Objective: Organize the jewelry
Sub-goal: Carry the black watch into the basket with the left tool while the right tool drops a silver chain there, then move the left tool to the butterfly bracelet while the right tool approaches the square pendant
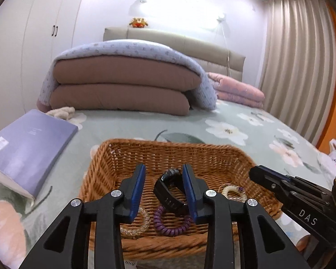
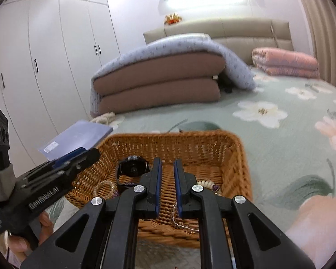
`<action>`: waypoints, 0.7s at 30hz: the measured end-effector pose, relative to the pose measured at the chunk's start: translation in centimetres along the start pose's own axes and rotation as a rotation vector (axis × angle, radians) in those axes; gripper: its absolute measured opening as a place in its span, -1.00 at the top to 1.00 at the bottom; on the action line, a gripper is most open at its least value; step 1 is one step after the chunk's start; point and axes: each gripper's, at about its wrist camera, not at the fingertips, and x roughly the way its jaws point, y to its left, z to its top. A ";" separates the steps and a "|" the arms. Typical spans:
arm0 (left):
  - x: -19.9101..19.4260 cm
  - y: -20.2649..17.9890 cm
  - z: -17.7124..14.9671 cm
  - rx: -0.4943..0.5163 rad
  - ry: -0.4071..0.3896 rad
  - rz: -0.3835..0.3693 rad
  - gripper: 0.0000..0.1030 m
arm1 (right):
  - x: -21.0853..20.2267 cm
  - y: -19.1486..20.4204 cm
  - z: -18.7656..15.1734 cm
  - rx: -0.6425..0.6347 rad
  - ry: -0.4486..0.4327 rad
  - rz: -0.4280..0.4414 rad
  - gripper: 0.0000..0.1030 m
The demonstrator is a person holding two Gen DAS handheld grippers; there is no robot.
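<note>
A wicker basket (image 1: 168, 144) (image 2: 172, 136) sits on the floral bedspread. In it lie a black watch (image 1: 168, 192) (image 2: 133, 168), a purple coil tie (image 1: 170, 226), a clear coil ring (image 1: 138, 226) (image 2: 104, 188) and a cream coil ring (image 1: 231, 191) (image 2: 207, 183). My left gripper (image 1: 164, 167) (image 2: 87, 154) hangs over the basket with its jaws apart. The watch stands between them, leaning by the right pad and free of the left one. My right gripper (image 2: 168, 161) (image 1: 255, 171) is over the basket's near right side, jaws almost together, with a thin clear bead chain (image 2: 179, 224) dangling from between its pads.
A lilac book (image 1: 31, 143) lies left of the basket. Folded brown duvets under a blue cover (image 1: 123, 89) and a pink quilt (image 1: 239, 89) are stacked toward the headboard. White wardrobes (image 2: 44, 67) line the left wall. A hand (image 2: 19, 244) holds the left gripper's handle.
</note>
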 end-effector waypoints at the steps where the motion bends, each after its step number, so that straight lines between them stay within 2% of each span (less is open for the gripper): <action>1: -1.0 0.1 0.2 -0.004 -0.015 -0.003 0.32 | -0.8 0.2 0.0 -0.004 -0.015 -0.009 0.73; 4: -4.2 1.0 0.6 -0.032 -0.061 -0.025 0.32 | -3.9 0.8 -0.3 -0.008 -0.071 -0.023 0.58; 6: -7.3 1.9 0.7 -0.046 -0.100 -0.035 0.32 | -6.1 1.5 -0.9 -0.014 -0.113 -0.044 0.33; 9: -11.9 3.6 -0.7 -0.083 -0.158 -0.029 0.32 | -8.6 2.9 -2.6 -0.041 -0.137 -0.074 0.33; 11: -14.4 4.8 -2.2 -0.112 -0.169 -0.014 0.32 | -10.1 3.8 -4.4 -0.067 -0.139 -0.113 0.33; 15: -17.5 6.1 -4.7 -0.124 -0.148 0.017 0.32 | -12.5 4.3 -7.5 -0.061 -0.119 -0.142 0.33; 21: -17.8 6.9 -8.0 -0.116 -0.048 -0.004 0.32 | -13.4 3.2 -10.9 0.026 0.002 -0.047 0.33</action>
